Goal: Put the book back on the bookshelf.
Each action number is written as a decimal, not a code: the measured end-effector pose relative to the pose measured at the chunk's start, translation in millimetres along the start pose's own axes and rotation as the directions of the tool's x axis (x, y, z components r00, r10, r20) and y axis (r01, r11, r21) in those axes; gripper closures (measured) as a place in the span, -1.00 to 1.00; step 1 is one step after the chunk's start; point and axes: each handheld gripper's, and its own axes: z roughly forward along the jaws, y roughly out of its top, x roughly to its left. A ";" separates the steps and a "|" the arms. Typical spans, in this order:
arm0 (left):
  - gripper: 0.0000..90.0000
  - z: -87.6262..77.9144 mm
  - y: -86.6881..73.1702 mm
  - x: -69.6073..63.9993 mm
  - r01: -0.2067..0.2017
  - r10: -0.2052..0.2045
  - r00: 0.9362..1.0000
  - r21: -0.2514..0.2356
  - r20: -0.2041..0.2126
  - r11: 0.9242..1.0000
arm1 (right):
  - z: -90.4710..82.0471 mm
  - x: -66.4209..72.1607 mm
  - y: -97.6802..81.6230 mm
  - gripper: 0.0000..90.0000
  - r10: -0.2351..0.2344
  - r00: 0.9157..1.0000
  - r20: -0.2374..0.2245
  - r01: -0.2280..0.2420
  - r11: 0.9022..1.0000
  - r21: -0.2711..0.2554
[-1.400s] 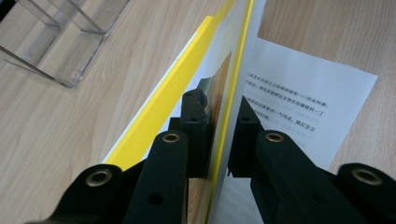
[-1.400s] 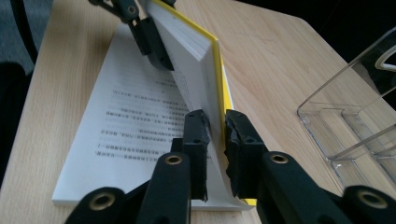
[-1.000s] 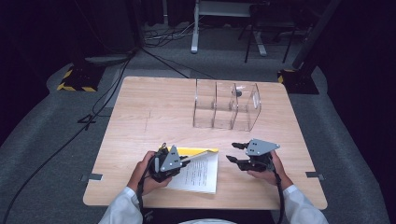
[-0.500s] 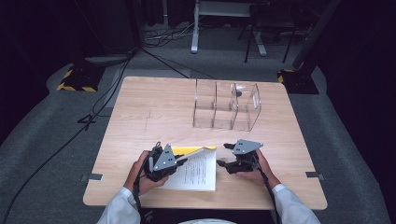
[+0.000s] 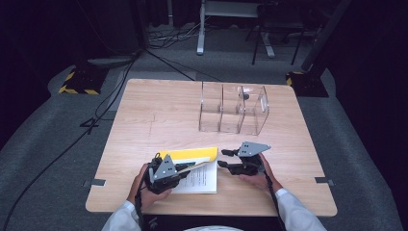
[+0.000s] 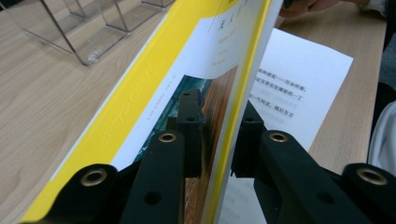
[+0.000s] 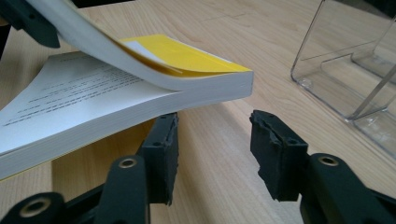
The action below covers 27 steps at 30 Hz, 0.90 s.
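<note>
At the near edge of the pale wood-grain tabletop (image 5: pixel 144 120) lies a thick paperback book (image 5: pixel 195 166) with a glossy yellow cover, open so that a white page of printed text faces up. The left tool (image 5: pixel 185 168) is clenched on the lifted front cover (image 6: pixel 219 70), its black pads pressing the thin yellow-edged board from both sides and holding it bent up off the page block. Just right of the book, the right tool (image 5: pixel 223 159) sits low over the tabletop with nothing between its jaws; they have just been closing and stand part-way apart, one matte, ridged pad close beside the book's lower corner (image 7: pixel 243 84), though whether it touches is hard to tell. Farther back, well apart from the book, stands a clear plastic organiser (image 5: pixel 233 108) with upright dividers, its path unblocked.
</note>
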 end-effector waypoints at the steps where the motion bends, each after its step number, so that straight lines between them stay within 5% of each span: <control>1: 0.78 -0.6 0.1 0.3 0.001 -0.001 1.000 -0.009 -0.003 1.000 | 0.9 -0.9 -0.8 0.19 0.012 1.000 -0.011 -0.012 1.000 0.005; 4: 0.87 -0.4 3.0 0.7 0.005 -0.004 0.999 -0.042 0.032 0.999 | 6.2 1.0 -3.1 0.15 0.015 0.997 -0.074 -0.013 0.999 0.030; 7: 0.86 4.3 8.9 -5.5 -0.024 0.025 0.999 -0.032 0.039 0.999 | 8.4 9.4 -0.2 0.14 -0.012 0.999 -0.053 0.013 1.000 0.007; 15: 0.81 12.2 21.4 -6.9 -0.040 0.043 0.998 -0.090 0.038 0.995 | -20.6 14.5 20.3 0.05 -0.028 0.999 -0.024 0.025 0.991 -0.134; 27: 0.80 11.0 29.0 1.6 0.000 0.014 0.998 -0.219 0.064 0.976 | -32.6 19.6 48.1 0.04 -0.061 0.998 0.035 0.067 0.975 -0.212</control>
